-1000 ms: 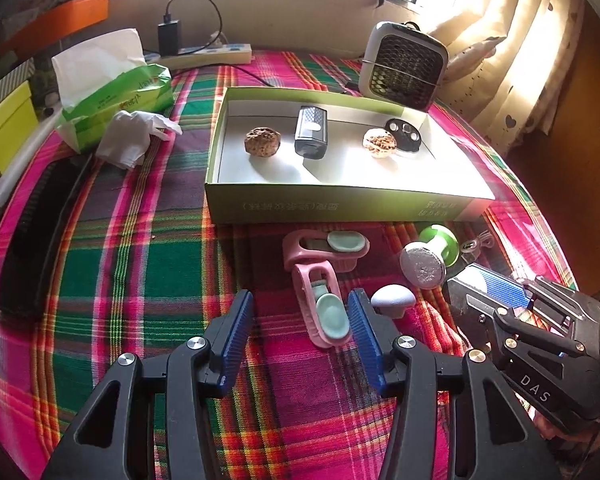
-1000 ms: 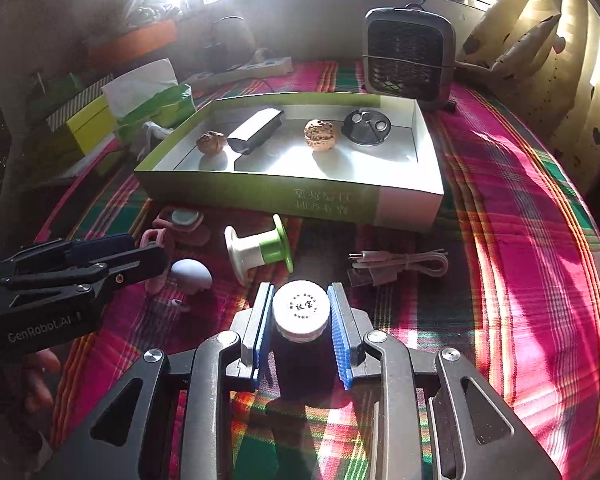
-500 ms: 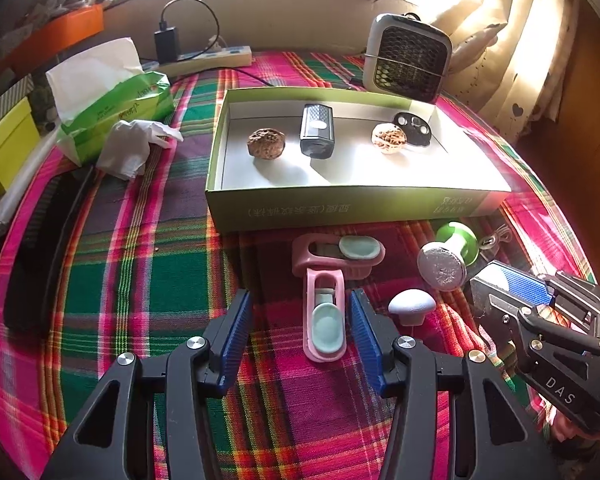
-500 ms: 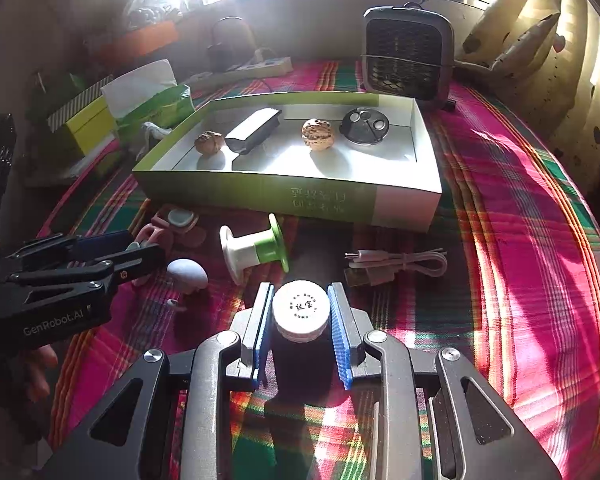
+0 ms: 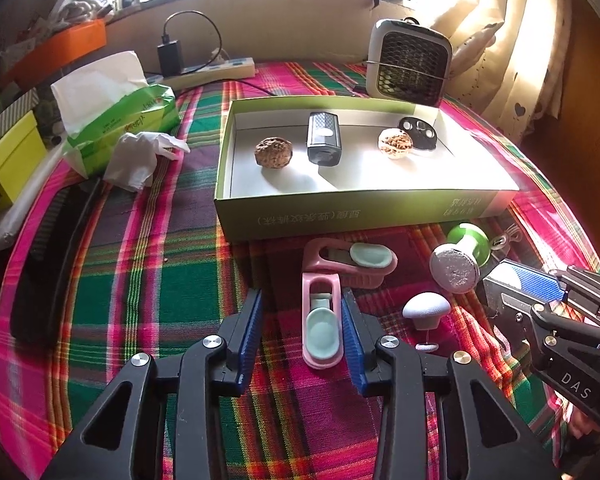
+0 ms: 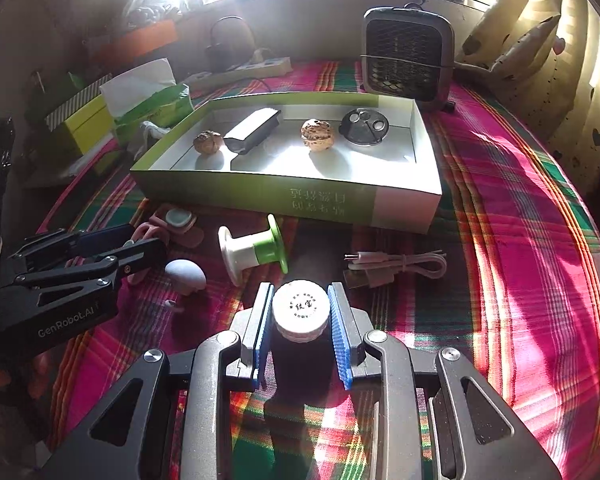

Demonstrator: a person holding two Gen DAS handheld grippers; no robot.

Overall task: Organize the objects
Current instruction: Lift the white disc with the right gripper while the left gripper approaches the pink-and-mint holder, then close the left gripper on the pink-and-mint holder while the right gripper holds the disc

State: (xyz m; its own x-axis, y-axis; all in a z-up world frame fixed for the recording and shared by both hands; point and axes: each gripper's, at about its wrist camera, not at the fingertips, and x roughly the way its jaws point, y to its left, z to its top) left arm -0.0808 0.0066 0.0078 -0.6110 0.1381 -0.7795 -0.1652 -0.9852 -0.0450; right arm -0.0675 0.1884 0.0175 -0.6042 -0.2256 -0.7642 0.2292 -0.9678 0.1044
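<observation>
My left gripper (image 5: 300, 334) was black, its triangular cut-out arms pinned with silver screws, its pads (image 5: 249, 330) ribbed blue. My right gripper (image 6: 300, 330) looked the same. White lettering read "DAS" on the right's side, "GenRobot.AI" on the left's.

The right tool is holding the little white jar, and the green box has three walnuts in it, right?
Not quite. The right tool does hold the little white jar, but the right wrist view shows only two walnuts in the green box.
</observation>
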